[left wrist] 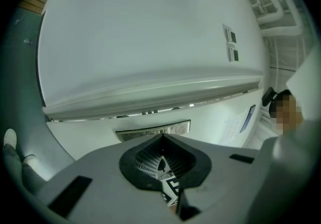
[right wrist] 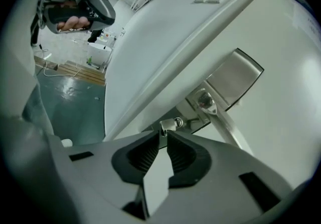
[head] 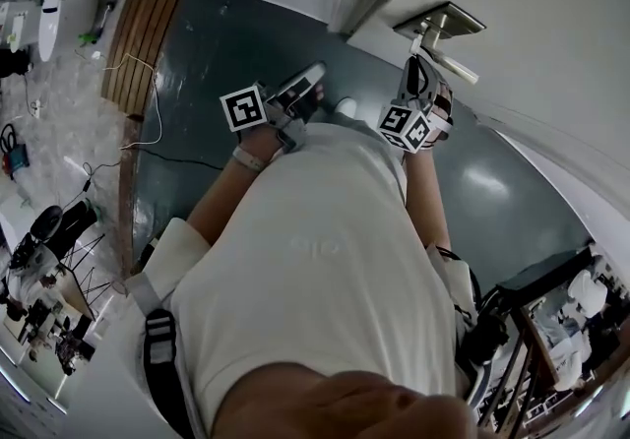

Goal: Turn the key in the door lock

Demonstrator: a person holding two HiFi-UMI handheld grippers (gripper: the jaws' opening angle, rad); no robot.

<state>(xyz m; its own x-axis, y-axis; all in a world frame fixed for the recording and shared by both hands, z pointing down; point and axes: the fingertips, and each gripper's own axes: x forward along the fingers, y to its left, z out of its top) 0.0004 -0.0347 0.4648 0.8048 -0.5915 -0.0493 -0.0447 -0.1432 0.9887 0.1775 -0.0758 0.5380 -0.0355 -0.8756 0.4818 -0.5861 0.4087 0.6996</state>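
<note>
The white door (head: pixel 532 43) carries a silver lock plate (right wrist: pixel 233 80) with a lever handle (right wrist: pixel 228 127). Below the plate a small silver key (right wrist: pixel 169 124) sticks out of the lock. My right gripper (right wrist: pixel 163 135) is shut on the key's head, its black pads pinching it at their tips. In the head view my right gripper (head: pixel 419 61) reaches up to just under the handle (head: pixel 448 58). My left gripper (head: pixel 311 76) hangs apart to the left, away from the door. It (left wrist: pixel 162 138) is shut on nothing and points level at the door's edge.
A dark green floor (head: pixel 207 83) lies below. Wooden planks (head: pixel 143 43) and a white cable (head: pixel 153 112) sit at the far left, with equipment (head: pixel 44 270) beside them. A white shoe (head: pixel 345 107) shows by the door. Wall switches (left wrist: pixel 230 44) are seen in the left gripper view.
</note>
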